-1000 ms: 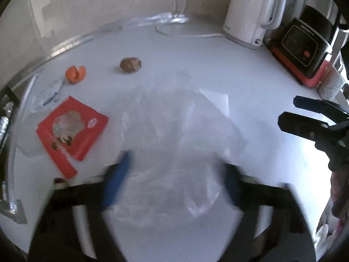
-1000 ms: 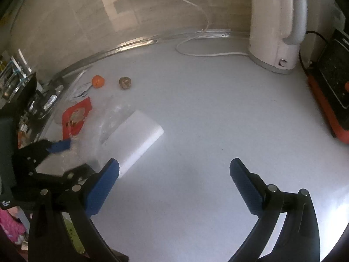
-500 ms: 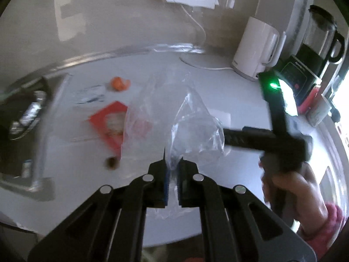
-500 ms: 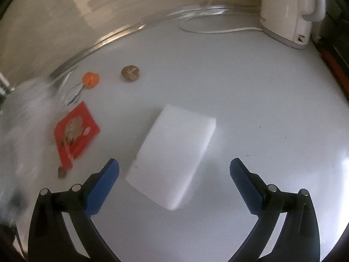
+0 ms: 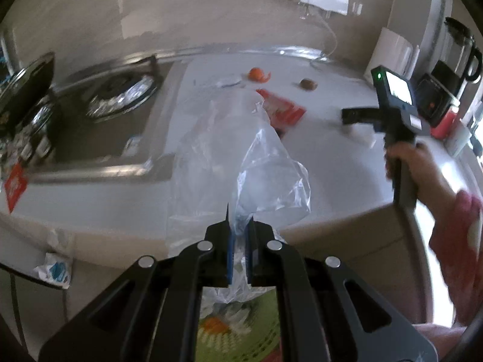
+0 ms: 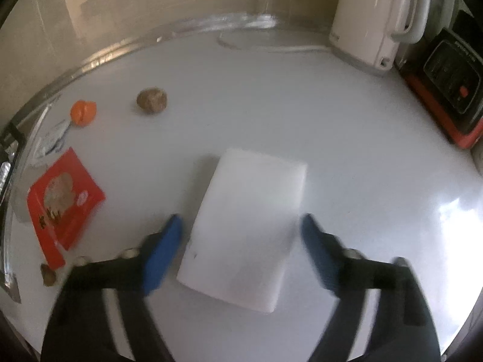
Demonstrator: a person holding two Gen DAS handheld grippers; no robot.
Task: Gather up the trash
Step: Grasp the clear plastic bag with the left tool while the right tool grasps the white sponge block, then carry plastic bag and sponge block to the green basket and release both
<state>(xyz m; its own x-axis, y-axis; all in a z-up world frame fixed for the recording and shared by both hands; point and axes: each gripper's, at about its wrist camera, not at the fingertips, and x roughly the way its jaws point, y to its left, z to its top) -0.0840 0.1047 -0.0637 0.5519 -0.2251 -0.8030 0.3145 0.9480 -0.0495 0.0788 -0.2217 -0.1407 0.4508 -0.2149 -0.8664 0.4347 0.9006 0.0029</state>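
My left gripper (image 5: 239, 232) is shut on a clear plastic bag (image 5: 265, 169) and holds it off the white counter, in front of its near edge. My right gripper (image 6: 241, 232) is open, its fingers either side of the near end of a white foam block (image 6: 244, 217) lying on the counter. A red snack wrapper (image 6: 63, 199), an orange peel (image 6: 83, 112), a brown lump (image 6: 151, 100) and a small brown scrap (image 6: 48, 274) lie on the counter to the left. The right gripper also shows in the left wrist view (image 5: 350, 116).
A white kettle (image 6: 377, 18) and a red-based appliance (image 6: 452, 90) stand at the back right. A gas hob (image 5: 99, 114) and a pan (image 5: 24, 90) are to the left. A green basket (image 5: 238, 335) holding scraps sits below the left gripper.
My left gripper has carried the bag back from the counter toward its near edge, over the green basket. My right gripper has dropped closer around the white block.
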